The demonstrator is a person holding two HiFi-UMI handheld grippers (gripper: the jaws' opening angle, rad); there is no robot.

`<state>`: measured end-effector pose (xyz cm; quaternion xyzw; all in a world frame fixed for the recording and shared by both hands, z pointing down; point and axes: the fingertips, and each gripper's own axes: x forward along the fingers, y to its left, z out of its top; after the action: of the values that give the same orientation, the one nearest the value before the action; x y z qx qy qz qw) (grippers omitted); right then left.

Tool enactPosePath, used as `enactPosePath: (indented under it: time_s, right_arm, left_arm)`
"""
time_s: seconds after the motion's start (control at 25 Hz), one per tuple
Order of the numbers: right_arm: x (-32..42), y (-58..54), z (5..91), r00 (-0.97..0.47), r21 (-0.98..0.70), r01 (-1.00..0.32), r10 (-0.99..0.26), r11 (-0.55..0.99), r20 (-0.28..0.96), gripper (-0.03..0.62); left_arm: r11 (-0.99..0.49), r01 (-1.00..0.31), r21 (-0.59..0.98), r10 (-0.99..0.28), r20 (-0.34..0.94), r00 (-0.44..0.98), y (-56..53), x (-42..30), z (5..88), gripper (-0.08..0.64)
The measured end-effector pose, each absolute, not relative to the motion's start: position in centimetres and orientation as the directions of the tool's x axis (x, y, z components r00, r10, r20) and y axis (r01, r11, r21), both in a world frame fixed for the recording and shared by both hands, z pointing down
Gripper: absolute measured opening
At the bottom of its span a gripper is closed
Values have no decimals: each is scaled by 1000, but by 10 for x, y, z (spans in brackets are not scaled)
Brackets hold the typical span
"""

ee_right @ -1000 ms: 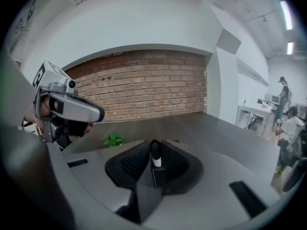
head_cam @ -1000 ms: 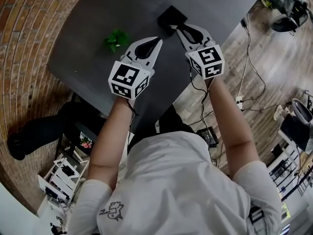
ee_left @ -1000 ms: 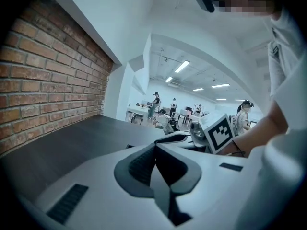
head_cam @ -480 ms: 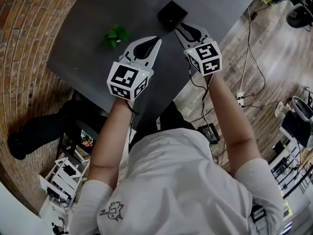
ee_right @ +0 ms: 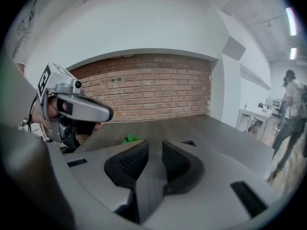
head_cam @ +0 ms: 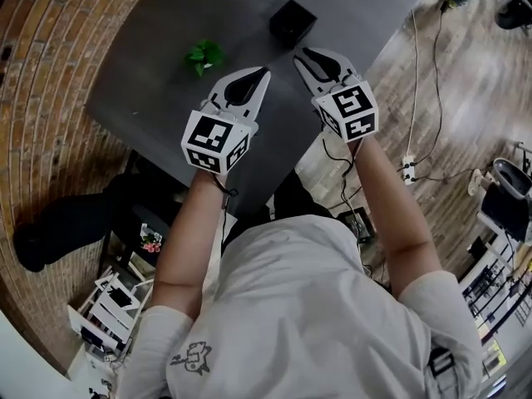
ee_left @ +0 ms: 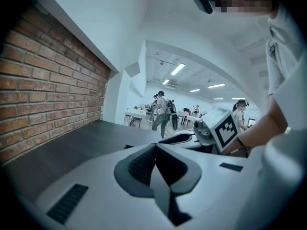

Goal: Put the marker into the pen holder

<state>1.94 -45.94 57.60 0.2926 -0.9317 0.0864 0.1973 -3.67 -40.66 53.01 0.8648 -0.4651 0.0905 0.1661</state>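
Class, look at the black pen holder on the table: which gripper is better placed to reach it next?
Right. The right gripper's tips lie nearest the pen holder, and its jaws are closing with nothing between them. The left gripper, shut, sits farther back, nearer the green object.

The table [head_cam: 166, 65] has a dark grey, matt, smooth top with a faint wood grain. The pen holder [head_cam: 292, 22] looks matt black. The left tongs [ee_left: 156, 144] are pale grey matt plastic with dark ribbed pads [ee_left: 139, 164]. The wall [head_cam: 41, 73] is rough red brick, the floor [head_cam: 449, 81] is wood plank, and the shirt [head_cam: 316, 306] is white cloth.
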Motion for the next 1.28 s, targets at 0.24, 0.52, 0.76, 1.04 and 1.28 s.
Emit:
enactPosePath:
  time_s: [0.24, 0.52, 0.76, 1.04, 1.28]
  right_arm:
    - [12, -417, 540, -766, -51, -584, -529, 810, 365, 64]
    - [8, -352, 495, -783, -30, -581, -548, 814, 296, 37]
    - [-2, -297, 455, -781, -6, -595, -576, 804, 240, 17]
    - [-11, -230, 431, -776, 7, -605, -592, 796, 216, 6]
    - [-11, -179, 414, -755, 38, -635, -630, 772, 182, 6]
  left_arm:
    - [-536, -823, 188, -773, 283, 568, -375, -44, 509, 11]
    - [-574, -802, 167, -761, 253, 597, -321, -48, 482, 11]
    - [-615, -772, 158, -741, 218, 635, -268, -58, 458, 11]
    - [-644, -748, 164, -730, 161, 664, -207, -63, 428, 11]
    - [-673, -728, 134, -717, 126, 686, -162, -66, 410, 11]
